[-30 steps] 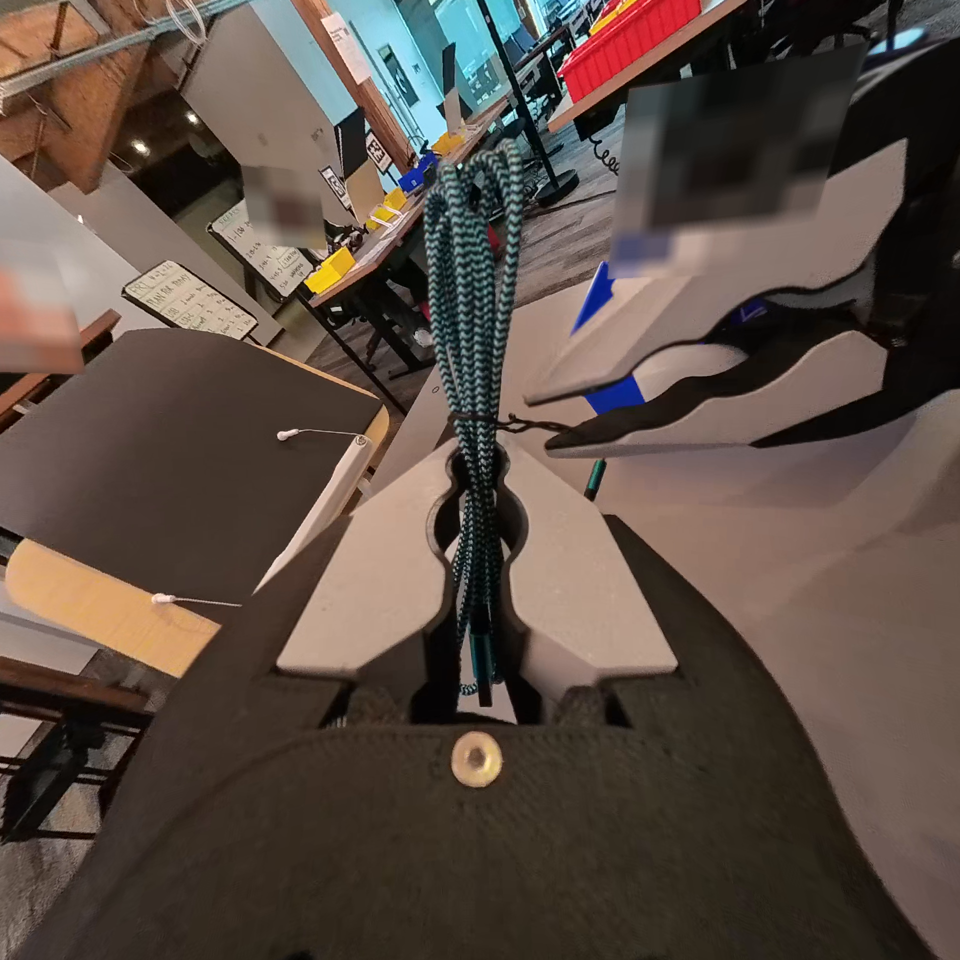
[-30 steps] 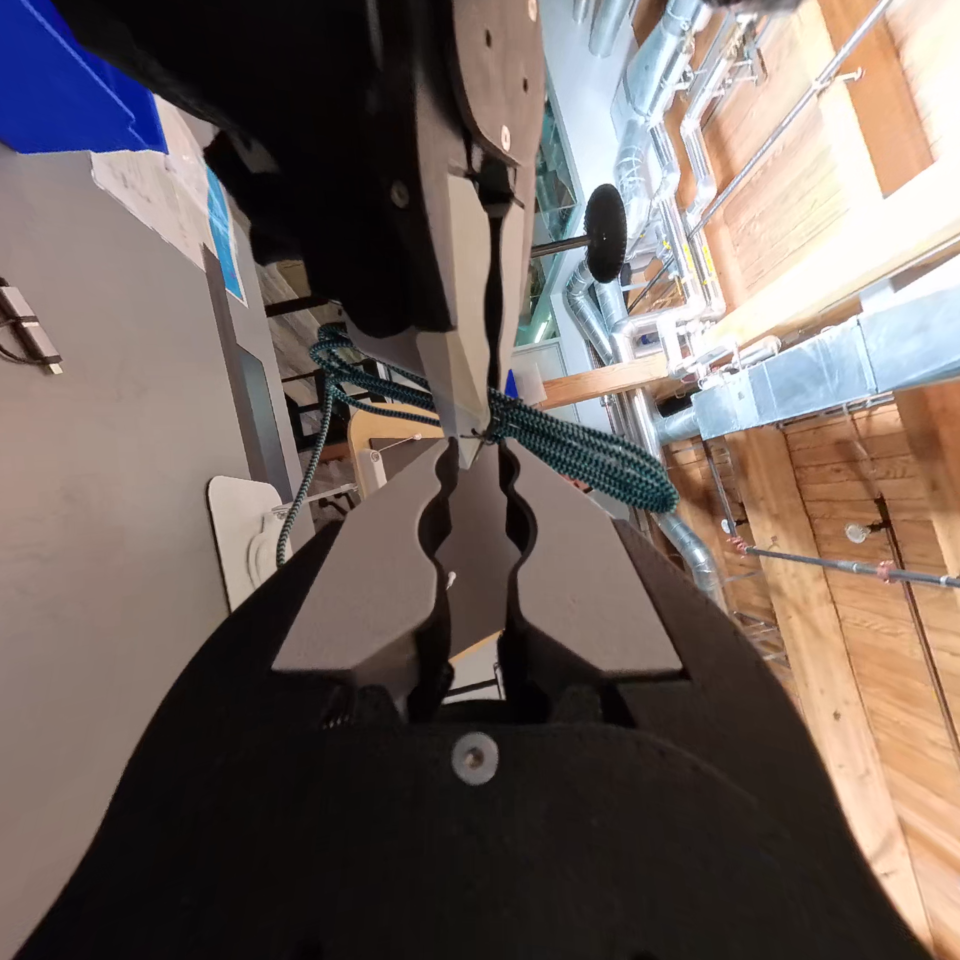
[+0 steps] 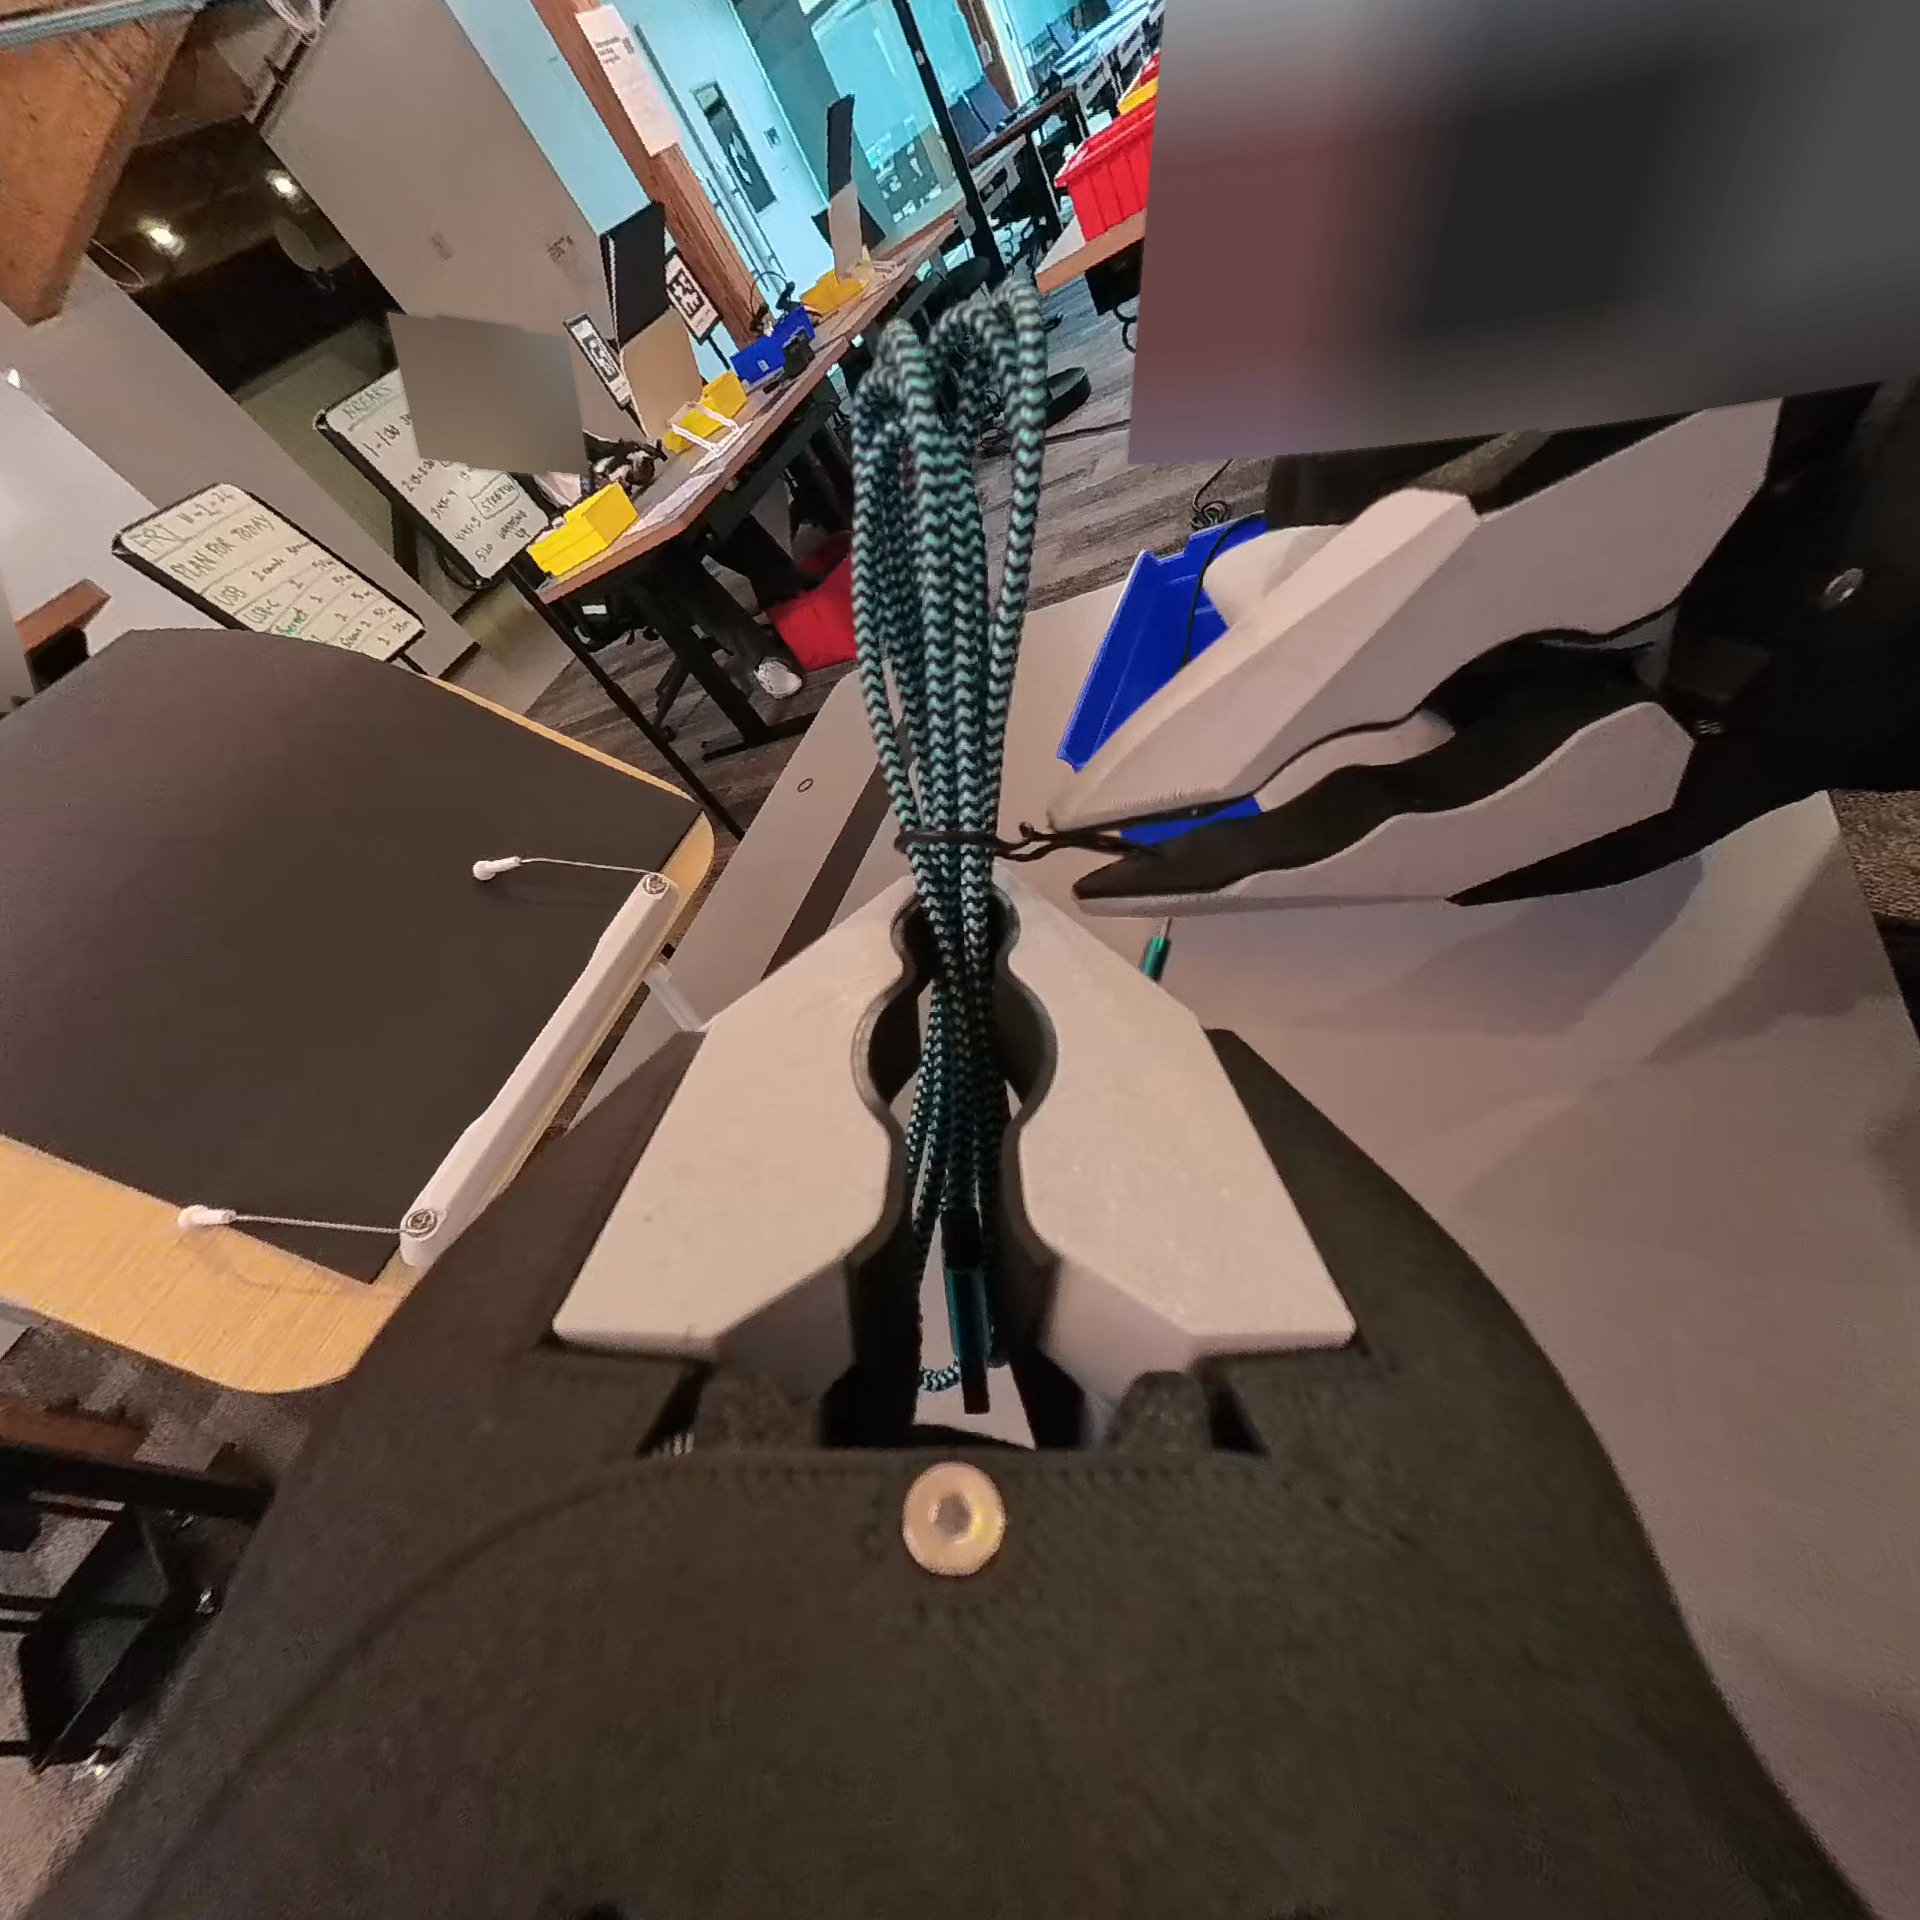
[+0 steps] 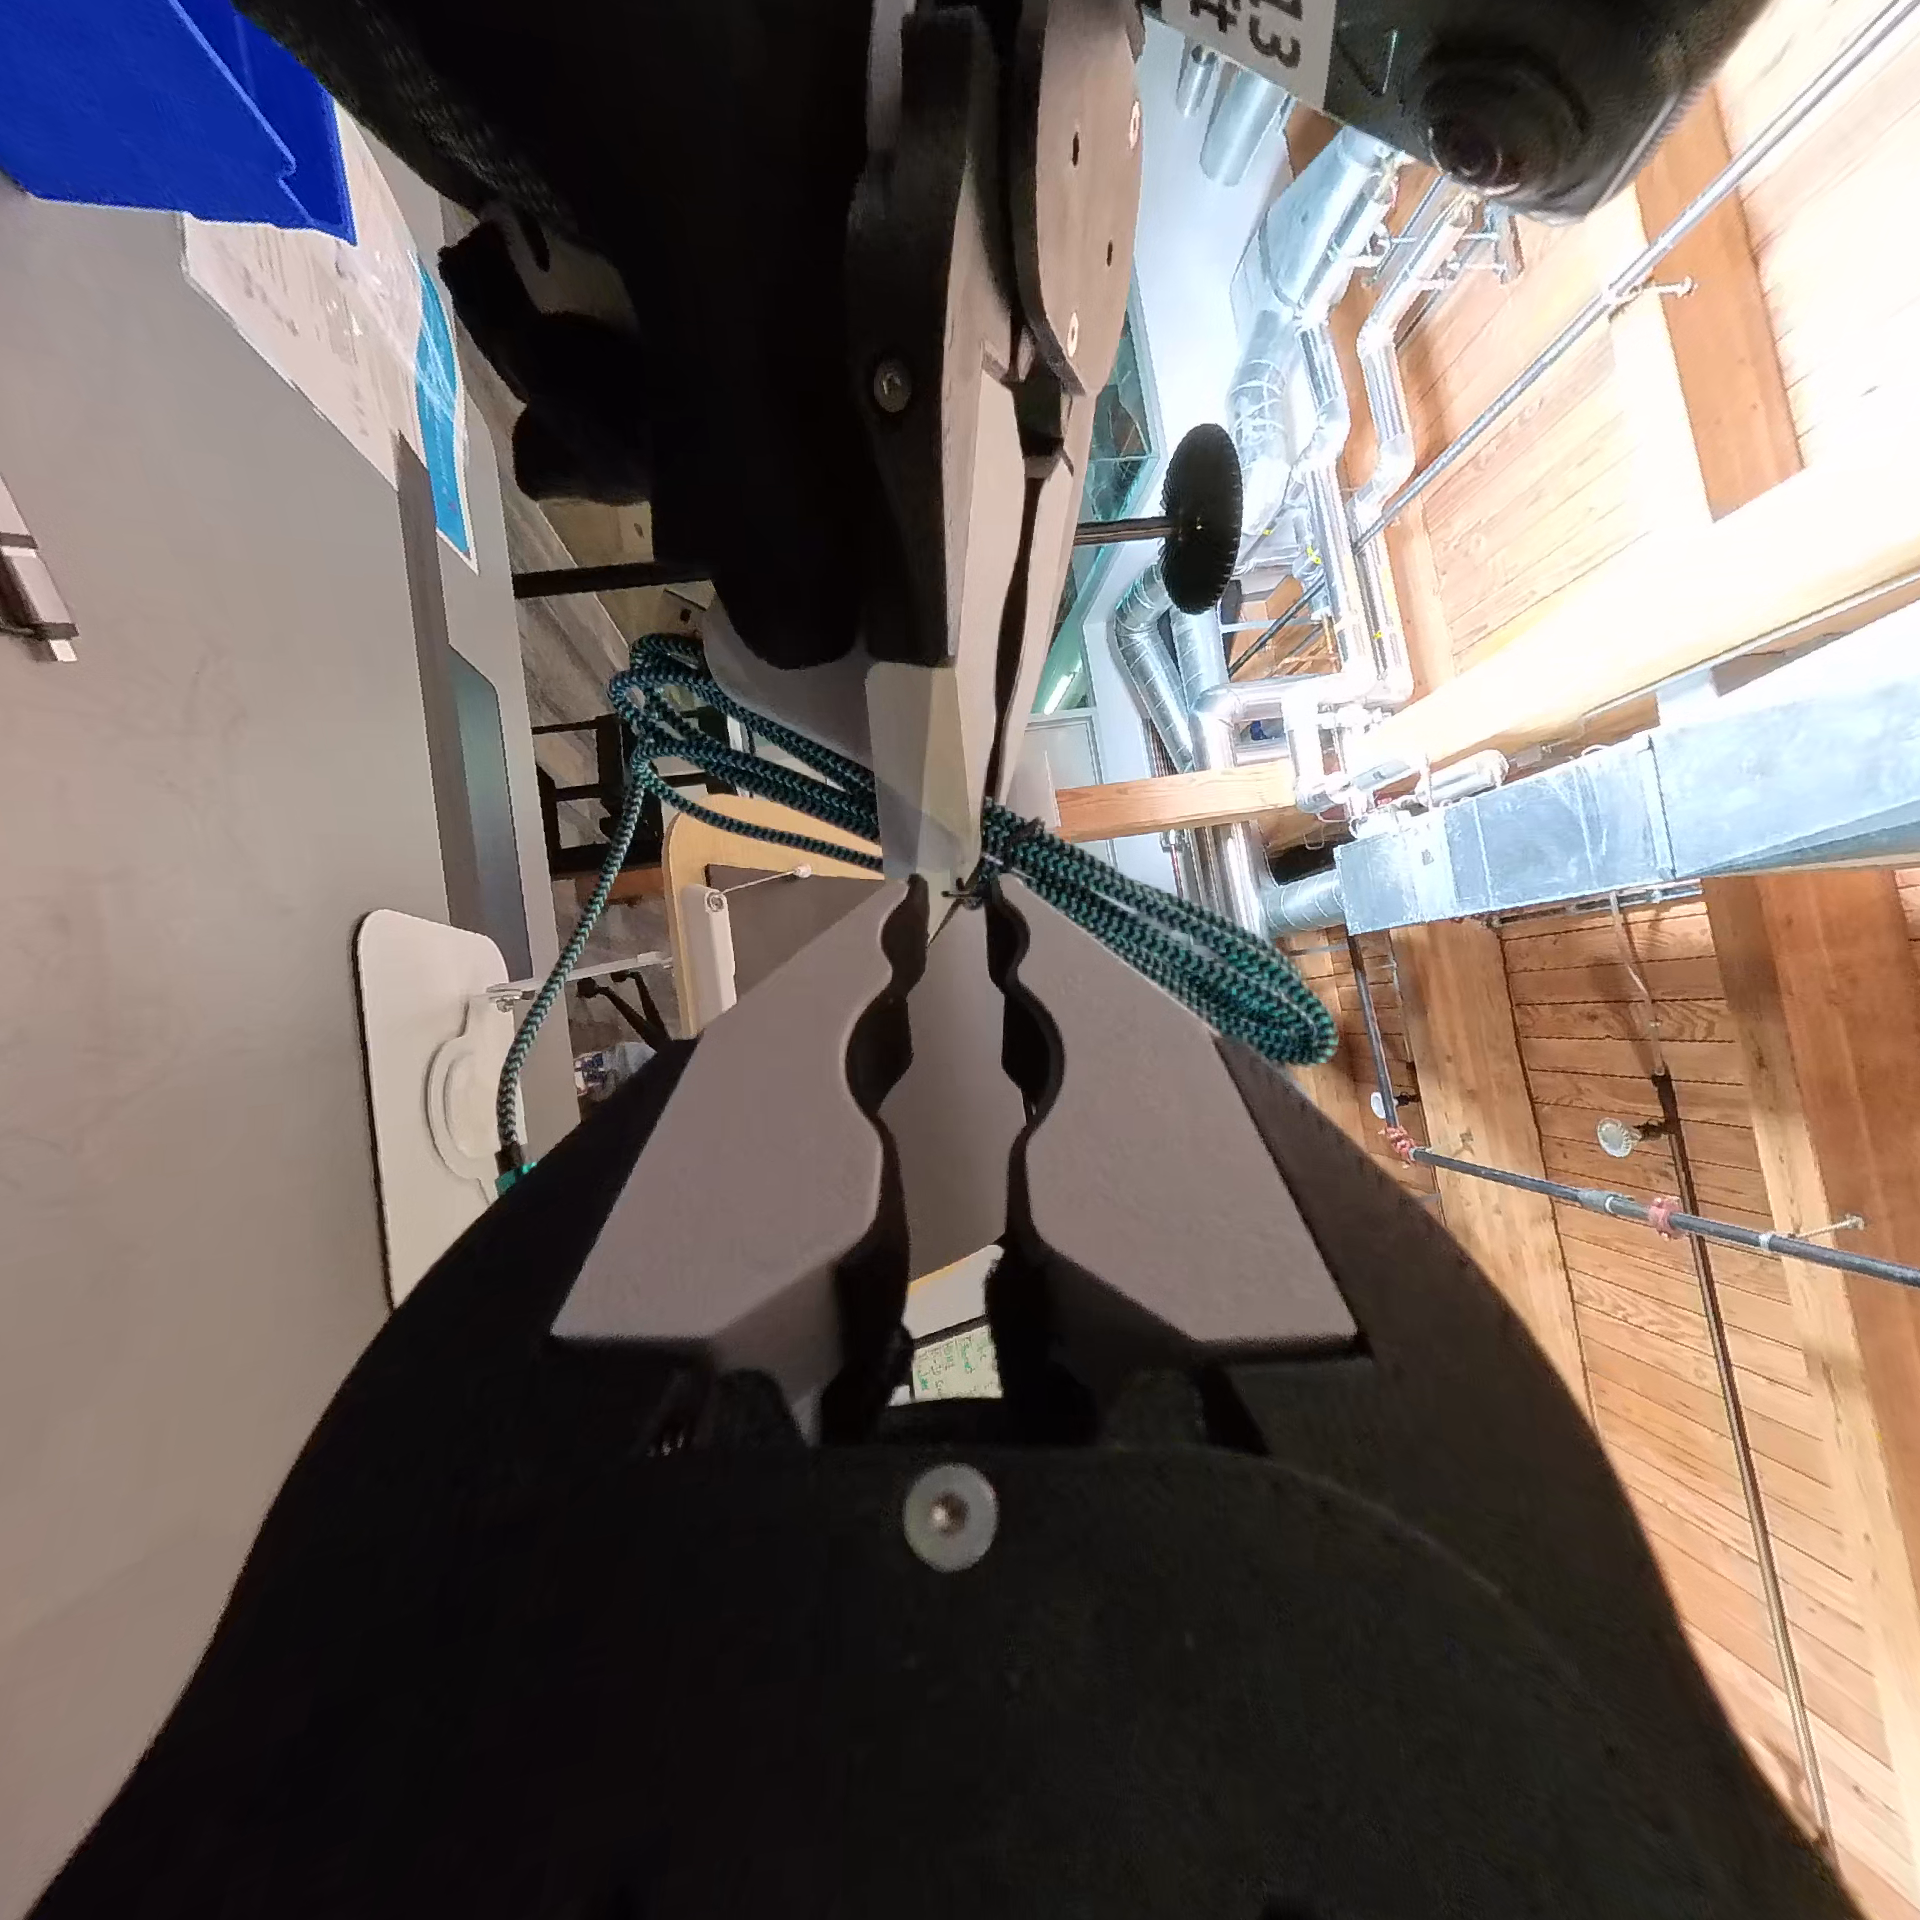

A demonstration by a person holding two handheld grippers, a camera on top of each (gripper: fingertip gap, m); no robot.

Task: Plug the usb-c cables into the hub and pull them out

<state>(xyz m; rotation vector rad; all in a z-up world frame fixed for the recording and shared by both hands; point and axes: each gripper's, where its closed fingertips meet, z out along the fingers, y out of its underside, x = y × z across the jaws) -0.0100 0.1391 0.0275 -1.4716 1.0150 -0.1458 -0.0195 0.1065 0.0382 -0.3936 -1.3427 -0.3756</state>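
Left wrist view. The left gripper (image 3: 956, 914) is clamped on a coiled teal-and-black braided cable (image 3: 940, 582), the strands pinched at the fingertip notch. The coil's loops rise toward 12 o'clock; a teal plug end (image 3: 961, 1304) hangs back between the fingers toward 6 o'clock. This grip appears intended to hold the bundle rigid while its binding is removed. A thin black twist tie (image 3: 951, 840) circles the bundle just beyond the fingertips. From 3 o'clock the right gripper (image 3: 1081, 847) reaches in, its tips closed on the tie's loose tail. Judgement: the cable must be unbundled before any plug can reach the hub, so the task is at an early stage. A blue bin (image 3: 1132, 665) stands behind the right gripper on the grey table (image 3: 1558, 1091). No hub is identifiable here.

Right wrist view. The camera is rolled so that the table (image 4: 208, 831) fills the 9 o'clock side and the ceiling pipes lie at 3 o'clock. The right gripper (image 4: 951, 894) has its tips drawn nearly together at the twist tie (image 4: 971, 888); the wire is too thin here to confirm contact. The left gripper (image 4: 930, 821) enters from 12 o'clock across the cable (image 4: 1143, 935).

This view adds what the first hides: one strand leaves the coil toward 8 o'clock, ending in a teal connector (image 4: 514, 1169) beside a white plate (image 4: 405, 1091) on the table. A grey device (image 4: 31, 592), possibly the hub, lies at the 9 o'clock edge.
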